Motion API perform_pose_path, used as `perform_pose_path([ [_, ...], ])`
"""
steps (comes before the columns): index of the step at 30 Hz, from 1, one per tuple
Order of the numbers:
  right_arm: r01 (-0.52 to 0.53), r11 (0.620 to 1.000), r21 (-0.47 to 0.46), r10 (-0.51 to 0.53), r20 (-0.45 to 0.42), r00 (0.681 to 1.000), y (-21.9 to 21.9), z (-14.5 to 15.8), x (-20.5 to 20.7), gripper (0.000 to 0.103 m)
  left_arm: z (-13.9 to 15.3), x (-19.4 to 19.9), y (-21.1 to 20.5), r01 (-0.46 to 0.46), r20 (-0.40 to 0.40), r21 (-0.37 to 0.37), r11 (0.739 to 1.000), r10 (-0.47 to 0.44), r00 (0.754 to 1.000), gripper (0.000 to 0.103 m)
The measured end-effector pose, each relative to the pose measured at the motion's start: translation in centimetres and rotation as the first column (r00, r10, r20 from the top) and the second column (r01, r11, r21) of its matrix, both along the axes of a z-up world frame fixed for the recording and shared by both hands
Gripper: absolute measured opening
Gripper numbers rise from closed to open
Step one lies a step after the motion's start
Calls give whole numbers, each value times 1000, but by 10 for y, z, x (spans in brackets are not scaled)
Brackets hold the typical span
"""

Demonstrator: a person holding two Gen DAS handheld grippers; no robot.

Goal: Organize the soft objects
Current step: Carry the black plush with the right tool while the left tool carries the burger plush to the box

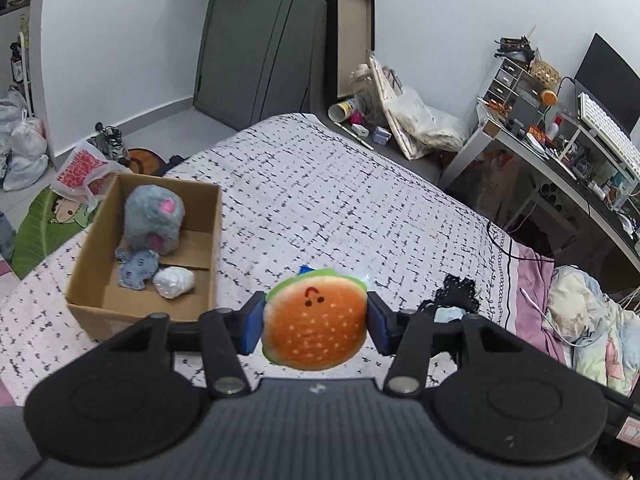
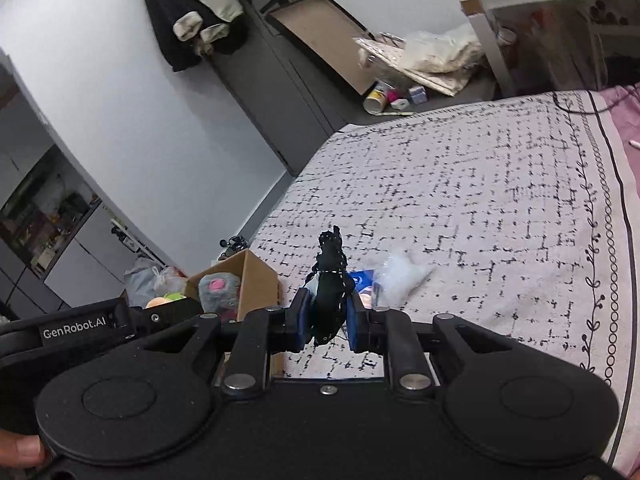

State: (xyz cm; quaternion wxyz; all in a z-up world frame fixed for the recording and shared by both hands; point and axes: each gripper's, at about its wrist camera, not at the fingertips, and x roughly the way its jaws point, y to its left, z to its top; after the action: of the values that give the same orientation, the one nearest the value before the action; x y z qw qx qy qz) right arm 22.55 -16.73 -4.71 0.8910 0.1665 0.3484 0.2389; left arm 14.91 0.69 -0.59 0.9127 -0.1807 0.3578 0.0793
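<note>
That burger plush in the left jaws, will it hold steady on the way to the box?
Probably. The burger plush looks soft and light, bulging between the left gripper's jaws, so it should squash rather than slip. It hangs unsupported, so it may wobble. Dropped into the cardboard box, it should flop, not roll.

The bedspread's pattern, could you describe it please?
Pale pink bedspread with black broken grid lines; clearest in the right wrist view.

My left gripper point(image 1: 315, 326) is up off the bed, blue pads point(image 1: 251, 330) pressed against both sides of the burger plush point(image 1: 315, 322), jaws set wide. My right gripper point(image 2: 325, 320) is also raised, jaws narrow, pads point(image 2: 302, 318) pinching the black fabric piece point(image 2: 330, 296). A thumb point(image 2: 20, 450) shows at the right housing's lower left edge.
</note>
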Motion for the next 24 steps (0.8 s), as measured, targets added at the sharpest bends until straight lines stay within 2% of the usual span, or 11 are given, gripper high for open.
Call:
perform_pose_path([
  [15,-47,999,-16,48,36,998,35,2,-13,19,5,-20,53,-102,20,-19,995,102,995,51],
  [24,-79,996,-44,80,24,997,69,-3,-12,19,-4,-23,96,-165,23,-75,984,167,986,51],
])
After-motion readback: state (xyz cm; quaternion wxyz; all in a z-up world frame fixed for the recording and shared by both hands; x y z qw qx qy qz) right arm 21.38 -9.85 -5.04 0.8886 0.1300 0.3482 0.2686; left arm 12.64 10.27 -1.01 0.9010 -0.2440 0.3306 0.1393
